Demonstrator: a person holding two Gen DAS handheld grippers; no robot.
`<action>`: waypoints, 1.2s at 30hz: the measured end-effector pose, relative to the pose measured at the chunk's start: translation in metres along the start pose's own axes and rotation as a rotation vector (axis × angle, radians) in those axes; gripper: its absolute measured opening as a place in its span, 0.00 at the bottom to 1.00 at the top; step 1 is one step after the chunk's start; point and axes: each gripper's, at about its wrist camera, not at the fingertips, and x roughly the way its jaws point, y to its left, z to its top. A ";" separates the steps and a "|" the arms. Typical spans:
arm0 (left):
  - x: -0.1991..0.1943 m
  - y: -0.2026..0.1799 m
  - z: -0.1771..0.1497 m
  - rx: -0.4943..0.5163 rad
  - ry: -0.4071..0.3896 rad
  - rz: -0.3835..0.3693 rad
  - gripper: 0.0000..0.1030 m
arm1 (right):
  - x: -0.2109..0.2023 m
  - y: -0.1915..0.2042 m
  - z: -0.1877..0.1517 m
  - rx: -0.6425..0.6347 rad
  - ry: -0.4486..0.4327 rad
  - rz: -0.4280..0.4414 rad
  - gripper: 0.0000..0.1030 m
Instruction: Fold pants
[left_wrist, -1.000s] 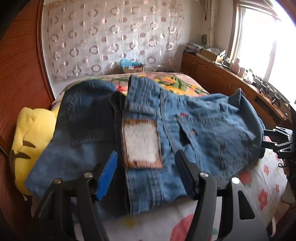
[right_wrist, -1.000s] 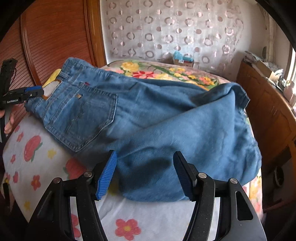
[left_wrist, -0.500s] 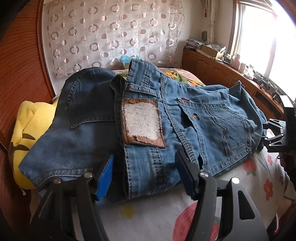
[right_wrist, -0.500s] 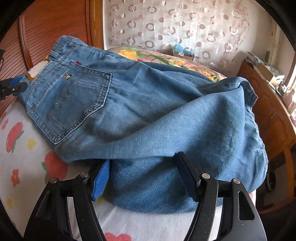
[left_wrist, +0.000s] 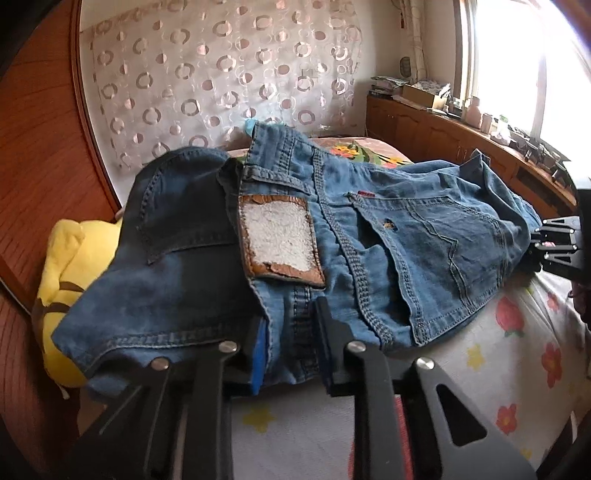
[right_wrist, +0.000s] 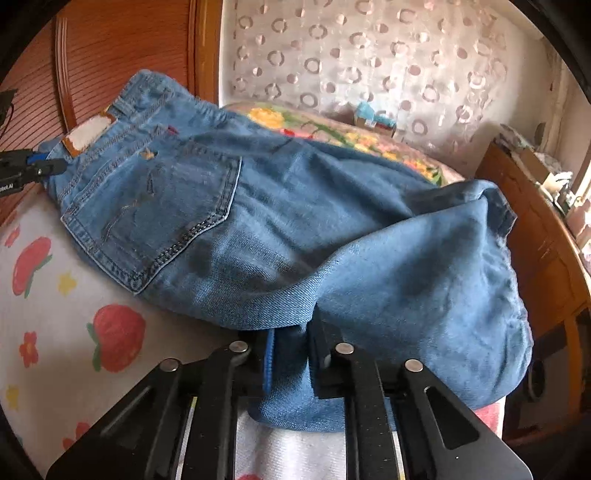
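Blue denim pants (left_wrist: 369, 229) lie bunched on the flowered bed sheet (left_wrist: 498, 354), back pockets and a worn leather waist patch (left_wrist: 279, 240) facing up. My left gripper (left_wrist: 291, 343) is shut on the waistband just below the patch. In the right wrist view the pants (right_wrist: 295, 221) spread across the bed, the legs heaped at the right. My right gripper (right_wrist: 291, 354) is shut on the near edge of the leg fabric. The left gripper (right_wrist: 33, 168) shows at the waistband on the left; the right gripper (left_wrist: 557, 243) shows at the far right of the left wrist view.
A yellow plush toy (left_wrist: 62, 266) lies under the pants at the left by the wooden headboard (left_wrist: 33, 155). A wooden cabinet (left_wrist: 443, 129) with clutter runs along the window side. A patterned curtain (right_wrist: 369, 62) hangs behind the bed.
Both grippers moved forward onto the pants and closed: the left on the waistband, the right on the leg fabric edge.
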 end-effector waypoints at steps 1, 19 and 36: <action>-0.002 -0.002 0.001 0.002 -0.004 0.005 0.19 | -0.003 -0.001 0.001 0.002 -0.012 -0.006 0.09; -0.090 -0.025 0.030 0.013 -0.209 0.028 0.13 | -0.092 -0.008 0.010 0.007 -0.187 -0.065 0.07; -0.207 0.003 -0.025 -0.027 -0.291 0.075 0.07 | -0.189 0.073 -0.016 -0.006 -0.238 0.114 0.07</action>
